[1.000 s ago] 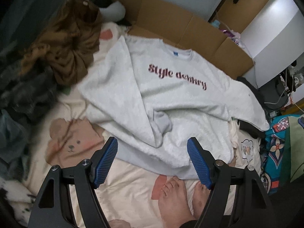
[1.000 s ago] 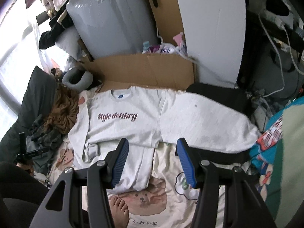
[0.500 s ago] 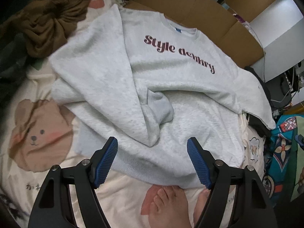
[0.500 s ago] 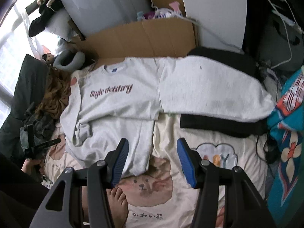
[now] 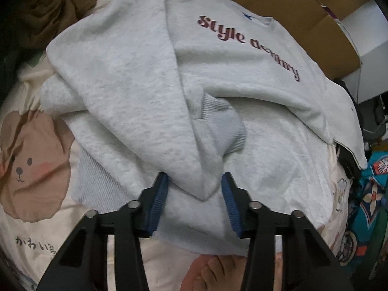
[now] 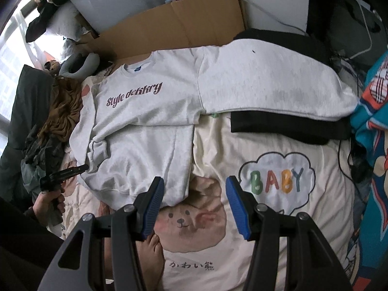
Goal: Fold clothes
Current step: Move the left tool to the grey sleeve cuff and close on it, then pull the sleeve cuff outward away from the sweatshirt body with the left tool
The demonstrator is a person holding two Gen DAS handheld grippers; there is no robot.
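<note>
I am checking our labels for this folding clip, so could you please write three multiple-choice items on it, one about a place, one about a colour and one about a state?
1. Where does the folded point of the sweatshirt's left sleeve lie in the left wrist view?
A. between the left gripper's blue fingers
B. on the cardboard
C. under the black cloth

2. What colour is the lettering on the chest?
A. green
B. dark red
C. yellow

3. How does the other sleeve lie?
A. rolled into a ball
B. folded over the chest
C. spread out sideways, over a black cloth

Answers: 1 A, the point sits between the closing jaws; 2 B, the script is maroon; 3 C, it stretches out flat in the right wrist view.
</note>
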